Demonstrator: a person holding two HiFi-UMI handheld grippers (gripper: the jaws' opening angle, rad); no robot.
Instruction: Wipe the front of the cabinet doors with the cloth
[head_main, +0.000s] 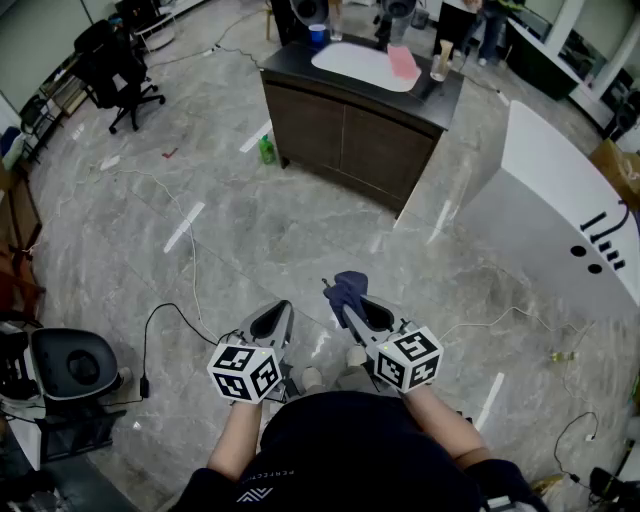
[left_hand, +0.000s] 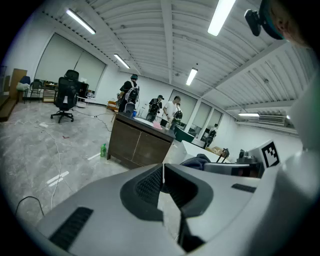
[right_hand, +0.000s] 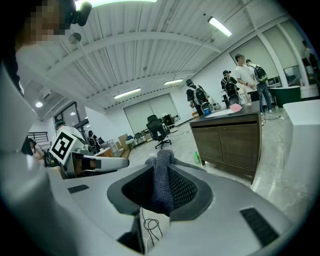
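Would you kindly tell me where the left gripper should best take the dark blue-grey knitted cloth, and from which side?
Probably the bunched end of the dark blue-grey knitted cloth that sticks out past the right gripper's tips, approached from its left, where the left gripper sits; the rest is clamped between those jaws.

Both forearms extend forward and low from the torso, with the left forearm (head_main: 236, 438) and right forearm (head_main: 447, 420) roughly parallel. The two grippers are level and just beside each other, jaws pointing away from the body. The left gripper (head_main: 282, 310) has its jaws closed tip to tip with nothing between them. The right gripper (head_main: 351, 303) has its jaws clamped on a dark cloth (right_hand: 161, 176), which protrudes past the jaw tips. Each marker cube faces upward, left (head_main: 245, 371) and right (head_main: 410, 359).
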